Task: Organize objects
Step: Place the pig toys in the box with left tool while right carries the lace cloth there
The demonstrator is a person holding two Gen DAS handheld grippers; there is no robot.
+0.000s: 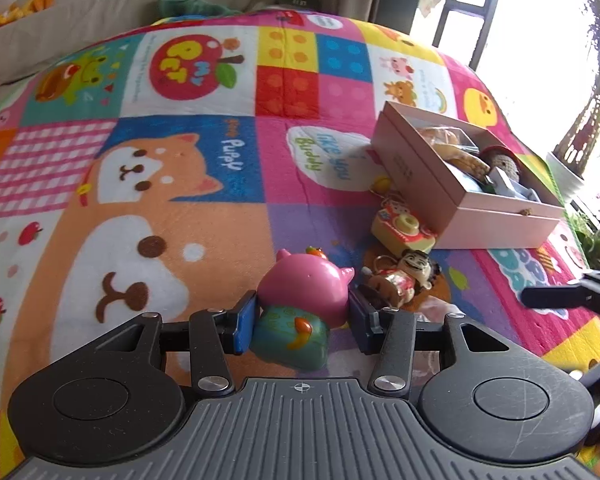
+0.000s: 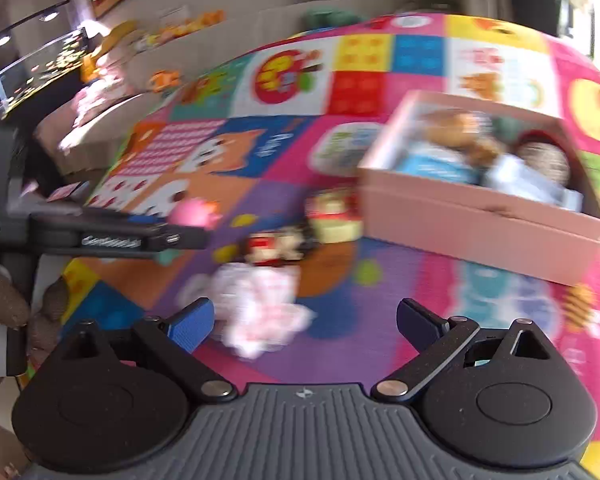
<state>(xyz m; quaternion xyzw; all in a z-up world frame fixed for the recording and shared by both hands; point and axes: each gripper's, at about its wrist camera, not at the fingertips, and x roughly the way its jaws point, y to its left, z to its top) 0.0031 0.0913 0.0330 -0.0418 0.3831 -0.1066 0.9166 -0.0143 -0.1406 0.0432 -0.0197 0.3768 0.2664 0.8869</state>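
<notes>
Between left fingers (image 1: 246, 322): pig toy (image 1: 304, 292), clamped | mat (image 1: 180, 208)

Between the left gripper's (image 1: 303, 322) blue pads: pink pig figure (image 1: 306, 306) with teal body and orange marks. Ahead and right of it: yellow-and-red toy camera (image 1: 403, 232), red-clad figurine (image 1: 400, 278), pale pink box (image 1: 460, 184). Beneath all: patchwork mat (image 1: 160, 184), with pink gingham, orange puppy and red apples. Ahead of the right gripper (image 2: 306, 326): white-and-pink bundle (image 2: 260, 312), blurred.
</notes>
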